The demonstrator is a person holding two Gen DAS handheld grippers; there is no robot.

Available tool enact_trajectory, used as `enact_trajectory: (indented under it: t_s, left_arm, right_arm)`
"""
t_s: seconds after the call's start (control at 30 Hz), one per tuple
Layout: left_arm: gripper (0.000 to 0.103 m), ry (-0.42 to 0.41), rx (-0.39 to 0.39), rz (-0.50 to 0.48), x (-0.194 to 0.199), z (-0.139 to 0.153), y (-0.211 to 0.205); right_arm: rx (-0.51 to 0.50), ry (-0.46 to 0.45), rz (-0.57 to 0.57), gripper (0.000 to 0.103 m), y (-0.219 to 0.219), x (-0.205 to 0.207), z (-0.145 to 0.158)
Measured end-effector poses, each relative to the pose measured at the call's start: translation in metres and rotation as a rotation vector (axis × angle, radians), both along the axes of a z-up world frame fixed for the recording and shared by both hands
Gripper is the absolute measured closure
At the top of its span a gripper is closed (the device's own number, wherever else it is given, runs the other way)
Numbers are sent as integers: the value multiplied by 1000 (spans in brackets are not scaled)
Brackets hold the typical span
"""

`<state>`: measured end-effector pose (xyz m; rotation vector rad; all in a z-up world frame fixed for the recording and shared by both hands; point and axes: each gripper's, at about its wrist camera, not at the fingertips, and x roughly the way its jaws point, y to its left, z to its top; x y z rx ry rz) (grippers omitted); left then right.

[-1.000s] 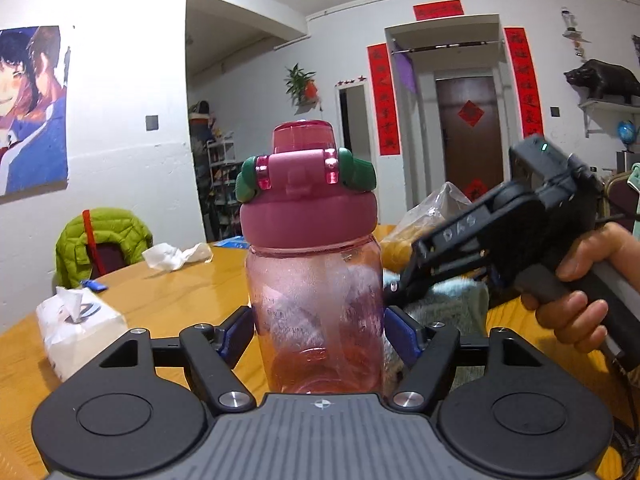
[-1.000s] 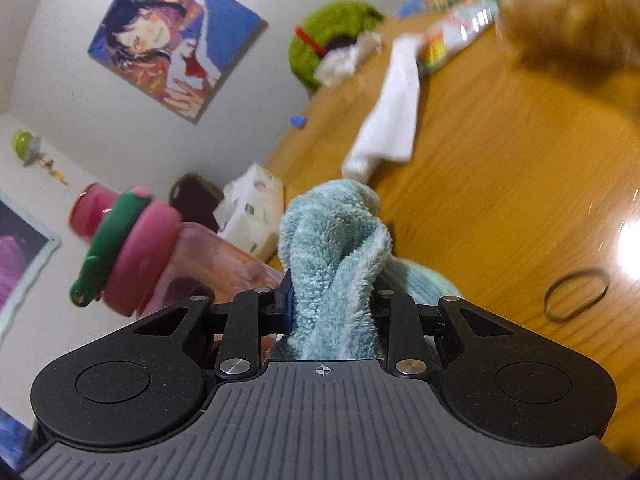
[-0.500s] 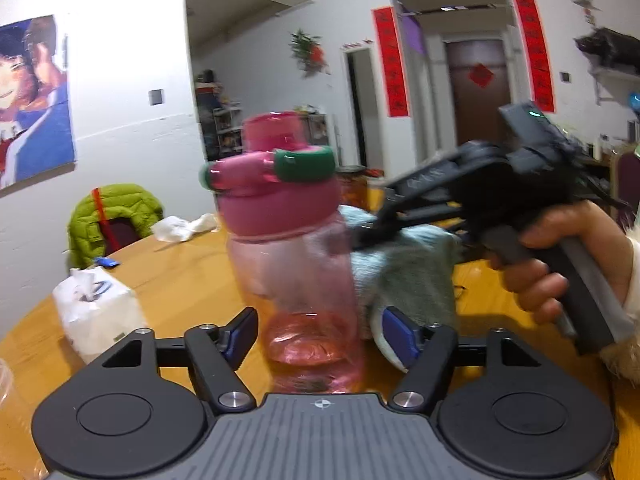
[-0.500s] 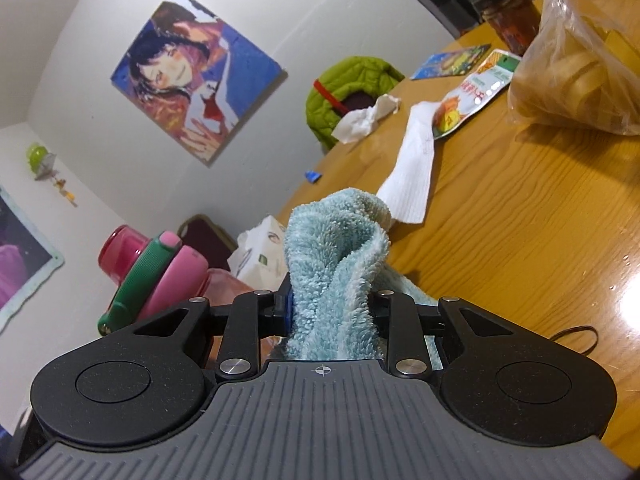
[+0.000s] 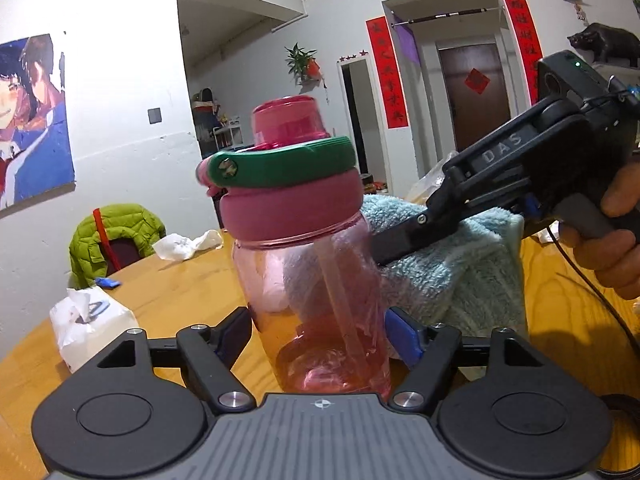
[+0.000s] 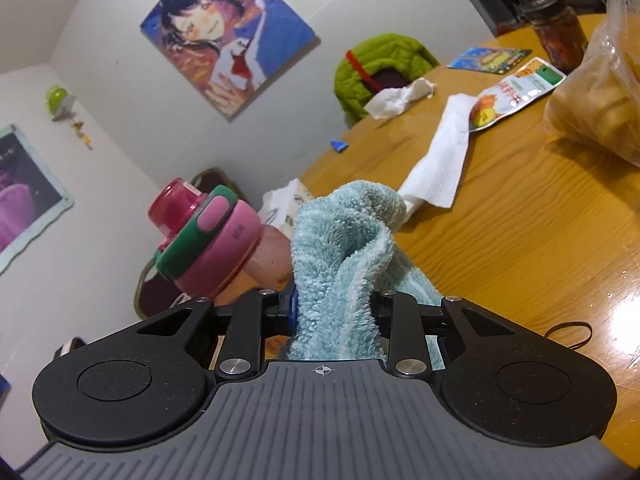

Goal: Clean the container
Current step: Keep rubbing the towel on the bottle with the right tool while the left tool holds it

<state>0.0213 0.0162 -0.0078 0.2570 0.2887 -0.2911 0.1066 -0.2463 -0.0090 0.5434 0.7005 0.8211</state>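
Between the blue pads of our left hand-held gripper (image 5: 320, 336) stands the pink bottle (image 5: 316, 276), clamped near its base, long axis upright with a slight tilt. Our right hand-held gripper (image 6: 334, 312), closed on the blue towel (image 6: 340, 256), presses against the bottle's right flank.

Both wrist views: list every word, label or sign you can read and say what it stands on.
"DAS": raised letters on the right gripper body, left wrist view.
Red door banners: Chinese characters, too blurred to read.
Snack packet: Chinese print, unreadable.
Pink bottle lid: small embossed mark, too small.
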Motion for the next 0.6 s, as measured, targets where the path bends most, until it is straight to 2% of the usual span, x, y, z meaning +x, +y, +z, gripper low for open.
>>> enact_trajectory:
  t_s: [0.13, 0.23, 0.33, 0.37, 0.47, 0.57, 0.6]
  left_arm:
    - [32, -5, 14, 1, -2, -2, -1]
    - [32, 0, 3, -4, -2, -2, 2]
    - [32, 3, -4, -6, -1, -2, 3]
    - [32, 3, -6, -6, 0, -2, 3]
    - [32, 1, -10, -6, 1, -3, 4]
    - [32, -3, -7, 9, 1, -3, 5]
    - [32, -1, -11, 14, 2, -3, 7]
  right_arm:
    - [-10, 11, -17, 73, 2, 2, -5]
    - [170, -23, 6, 73, -14, 0, 0]
    - [451, -7, 71, 74, -37, 2, -3]
    - [498, 15, 88, 74, -40, 5, -6]
    - [483, 128, 82, 74, -37, 15, -20]
    - [322, 227, 37, 73, -18, 23, -36]
    - [328, 220, 41, 73, -18, 22, -35]
